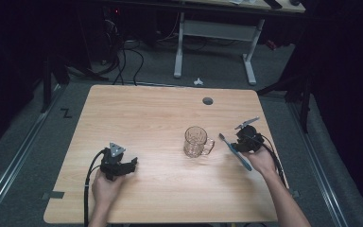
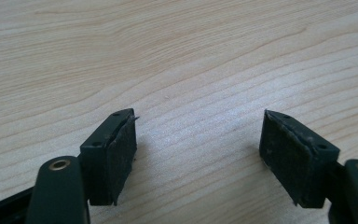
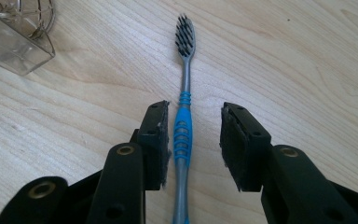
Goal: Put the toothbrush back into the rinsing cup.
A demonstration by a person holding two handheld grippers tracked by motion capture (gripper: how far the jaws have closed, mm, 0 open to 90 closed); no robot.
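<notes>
The toothbrush (image 3: 183, 122) lay ungrasped on the desk (image 1: 146, 113) between the spread right tongs (image 3: 193, 140), away from the glass mug (image 1: 196, 141); left tongs (image 2: 198, 154) gaped empty.

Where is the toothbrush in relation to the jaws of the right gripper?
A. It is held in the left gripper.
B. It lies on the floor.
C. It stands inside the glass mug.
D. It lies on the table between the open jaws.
D: in the right gripper view the toothbrush lies flat on the table between the jaws of the right gripper, with a gap on one side.
</notes>
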